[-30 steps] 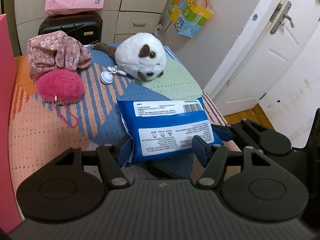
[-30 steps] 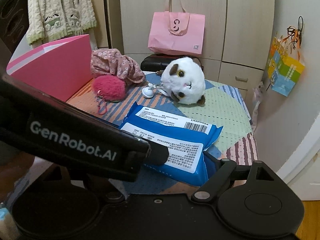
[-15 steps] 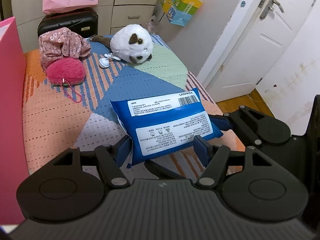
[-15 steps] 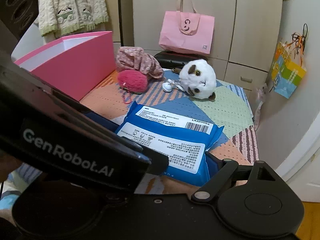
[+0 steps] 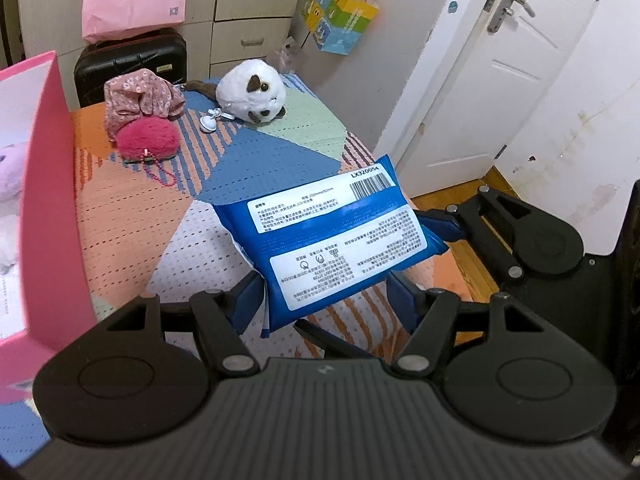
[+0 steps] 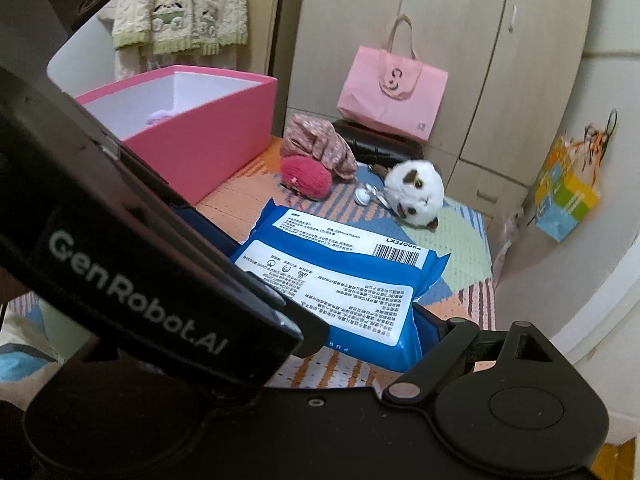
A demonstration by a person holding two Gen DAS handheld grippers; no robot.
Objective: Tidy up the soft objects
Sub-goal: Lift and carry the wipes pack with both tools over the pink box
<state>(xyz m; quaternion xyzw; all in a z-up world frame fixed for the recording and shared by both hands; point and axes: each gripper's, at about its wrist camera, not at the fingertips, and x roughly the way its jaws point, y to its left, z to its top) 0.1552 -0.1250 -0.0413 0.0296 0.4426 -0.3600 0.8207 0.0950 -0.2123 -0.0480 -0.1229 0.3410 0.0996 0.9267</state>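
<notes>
Blue plastic wipes pack (image 5: pixel 336 240) hangs above the patterned bed (image 5: pixel 132 200), held between both grippers: left gripper (image 5: pixel 326 292) fingers clamp its near end, right gripper (image 6: pixel 400 320) its right side, jaws just widening. Next, I judge, carry it left into the pink box (image 6: pixel 208 132).

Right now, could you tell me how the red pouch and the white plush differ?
The red pouch is flat, fuzzy, crimson, trailing a bead chain; the white plush is rounder, bigger, with brown patches and an eye. The pouch touches the floral cloth; the plush lies apart. Both lie soft on the bedspread.
</notes>
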